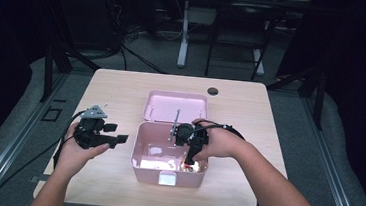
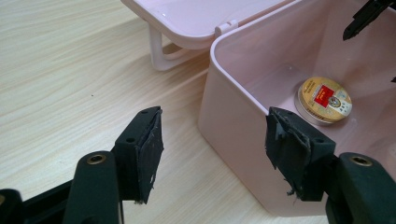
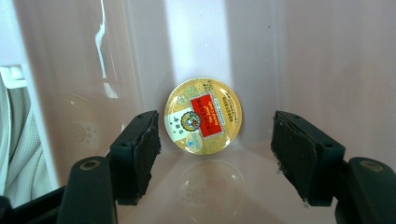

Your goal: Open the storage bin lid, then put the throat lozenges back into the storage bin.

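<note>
A pink plastic box (image 1: 136, 149) stands open on the table, its lid (image 1: 175, 107) folded back behind it. On the box floor lies a round gold tin (image 3: 203, 115) with a red label, near the front right corner (image 1: 190, 167). My right gripper (image 3: 215, 119) points down into the box, open, its pads wide to either side of the tin and not touching it. My left gripper (image 1: 117, 132) is held level just left of the box, open and empty. In the left gripper view the box's corner (image 2: 233, 126) and the tin (image 2: 324, 99) lie beyond the left gripper's jaws (image 2: 212, 116).
The light wooden table (image 1: 112, 87) has bare room to the left, right and behind the box. A cable hole (image 1: 212, 91) sits near the far edge. Beyond the table stand the legs of another desk (image 1: 183, 43) on grey floor.
</note>
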Motion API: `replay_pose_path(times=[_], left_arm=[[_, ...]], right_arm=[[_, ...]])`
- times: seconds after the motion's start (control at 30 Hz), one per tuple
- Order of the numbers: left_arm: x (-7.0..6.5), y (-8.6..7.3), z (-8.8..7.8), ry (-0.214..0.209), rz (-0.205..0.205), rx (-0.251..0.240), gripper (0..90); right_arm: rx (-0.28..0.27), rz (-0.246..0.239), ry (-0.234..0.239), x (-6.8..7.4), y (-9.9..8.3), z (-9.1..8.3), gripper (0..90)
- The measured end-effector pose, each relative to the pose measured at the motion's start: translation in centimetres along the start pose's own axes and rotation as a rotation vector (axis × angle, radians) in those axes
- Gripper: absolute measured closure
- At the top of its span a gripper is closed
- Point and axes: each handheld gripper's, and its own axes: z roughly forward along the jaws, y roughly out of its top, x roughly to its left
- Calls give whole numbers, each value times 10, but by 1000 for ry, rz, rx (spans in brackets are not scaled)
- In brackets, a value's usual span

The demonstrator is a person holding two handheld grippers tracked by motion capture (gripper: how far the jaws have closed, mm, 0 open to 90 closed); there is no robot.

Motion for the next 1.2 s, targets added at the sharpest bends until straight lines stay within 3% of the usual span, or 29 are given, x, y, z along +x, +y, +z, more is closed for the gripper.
replay_pose_path(times=[0.17, 0.43, 0.63, 0.73, 0.9, 1.07, 1.2], left_arm=[[-1, 0, 1, 1, 10, -3, 365], [-7, 1, 4, -5, 34, -3, 363], [-12, 2, 6, 1, 46, -10, 355], [-14, 2, 6, -16, 49, -14, 357], [-17, 2, 7, -17, 51, -18, 378], [-19, 2, 10, -26, 64, -28, 403], [-21, 1, 12, -41, 78, -33, 428]], right_arm=[[-29, 30, -14, -4, -5, -6, 342], [-126, 137, -46, -13, -20, -20, 343], [-157, 180, -67, -18, -30, -24, 352], [-192, 209, -72, -20, -34, -26, 378], [-214, 249, -104, -20, -38, -26, 380], [-300, 306, -123, -22, -47, -25, 430], [-321, 340, -128, -23, -53, -23, 449]])
